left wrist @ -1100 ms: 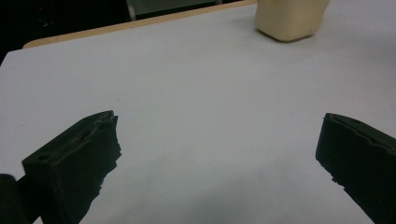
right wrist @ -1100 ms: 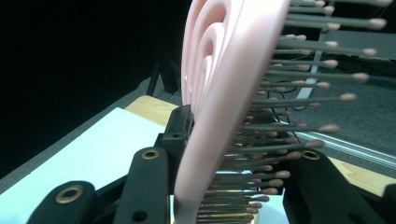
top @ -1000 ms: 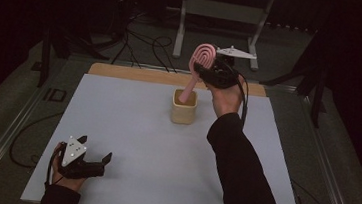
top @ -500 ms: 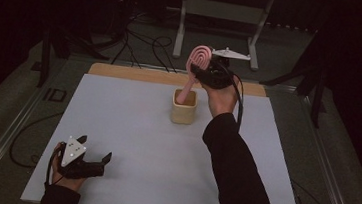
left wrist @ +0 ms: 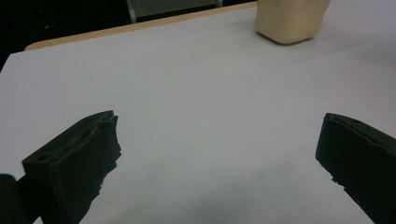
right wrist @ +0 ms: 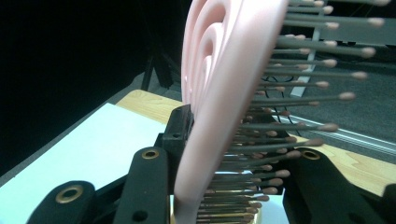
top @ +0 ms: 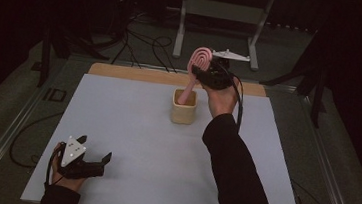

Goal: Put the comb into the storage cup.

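Right gripper [top: 203,70]: upper centre of the high view, raised over the far part of the table; jaws clamped on the head of the pink hairbrush [top: 195,72].
Right grip, close up: in the right gripper view the brush head [right wrist: 224,93] rises between the two black jaws, one against its smooth back at left, the other on the bristle side at right.
Bristles [right wrist: 299,100]: grey pins with pinkish tips, pointing to the right of that frame.
Hairbrush position: head up, handle slanting down into the beige cup [top: 184,107], just below and left of the gripper in the high view. Whether the handle end touches the cup bottom: cannot tell.
Right arm [top: 235,172]: dark sleeve, running from the bottom right of centre up to the hand.
Cup: upright on the table, centre of the high view, slightly toward the far edge; it also shows at the top right of the left gripper view [left wrist: 290,21].
Left gripper [top: 93,163]: lower left of the high view, low at the near table edge, well apart from cup and brush.
Left jaws: spread wide, nothing between them; bare table surface shows in the gap.
Table [top: 116,126]: pale blue-grey top, with a wooden strip [top: 136,74] along its far edge.
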### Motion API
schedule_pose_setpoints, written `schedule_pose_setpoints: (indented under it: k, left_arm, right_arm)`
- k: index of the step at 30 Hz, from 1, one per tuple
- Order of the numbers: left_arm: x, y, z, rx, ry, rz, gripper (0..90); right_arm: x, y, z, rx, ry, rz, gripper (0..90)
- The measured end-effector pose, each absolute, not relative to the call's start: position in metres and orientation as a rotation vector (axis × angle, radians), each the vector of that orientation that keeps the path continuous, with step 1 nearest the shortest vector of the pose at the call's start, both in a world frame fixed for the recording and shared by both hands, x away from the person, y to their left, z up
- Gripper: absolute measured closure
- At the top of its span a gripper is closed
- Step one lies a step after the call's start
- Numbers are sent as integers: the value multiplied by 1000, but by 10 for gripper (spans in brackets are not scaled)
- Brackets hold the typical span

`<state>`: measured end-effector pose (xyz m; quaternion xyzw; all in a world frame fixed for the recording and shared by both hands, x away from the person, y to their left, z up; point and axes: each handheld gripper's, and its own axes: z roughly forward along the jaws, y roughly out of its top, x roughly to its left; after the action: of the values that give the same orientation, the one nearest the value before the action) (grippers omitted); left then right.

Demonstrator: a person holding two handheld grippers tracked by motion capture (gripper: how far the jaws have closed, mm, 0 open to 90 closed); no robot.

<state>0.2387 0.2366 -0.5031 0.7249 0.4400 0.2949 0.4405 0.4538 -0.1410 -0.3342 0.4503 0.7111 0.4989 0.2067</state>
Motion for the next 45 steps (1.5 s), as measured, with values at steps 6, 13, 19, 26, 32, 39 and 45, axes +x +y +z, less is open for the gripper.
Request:
schedule_pose_setpoints:
  k: [6, 13, 19, 26, 32, 39, 45]
  left_arm:
    - [238, 236, -503, 1799, 1092, 732, 1]
    - [238, 236, -503, 1798, 1091, 732, 1]
    - [238, 237, -503, 1799, 1091, 732, 1]
    - [238, 236, -503, 1799, 1091, 733, 1]
    - [238, 236, -503, 1800, 1089, 733, 1]
    - [238, 236, -503, 1801, 1089, 732, 1]
    - [238, 236, -503, 1801, 1090, 732, 1]
  right_arm:
    - [455, -144, -336, 1270, 1970, 1389, 635]
    - [457, -144, -337, 1284, 1961, 1395, 635]
    - [459, -144, -339, 1299, 1956, 1399, 635]
    - [459, -143, -340, 1308, 1954, 1402, 635]
    - [460, -142, -343, 1318, 1954, 1403, 635]
    - [460, -141, -350, 1329, 1965, 1405, 635]
    - [461, -140, -355, 1343, 1969, 1405, 635]
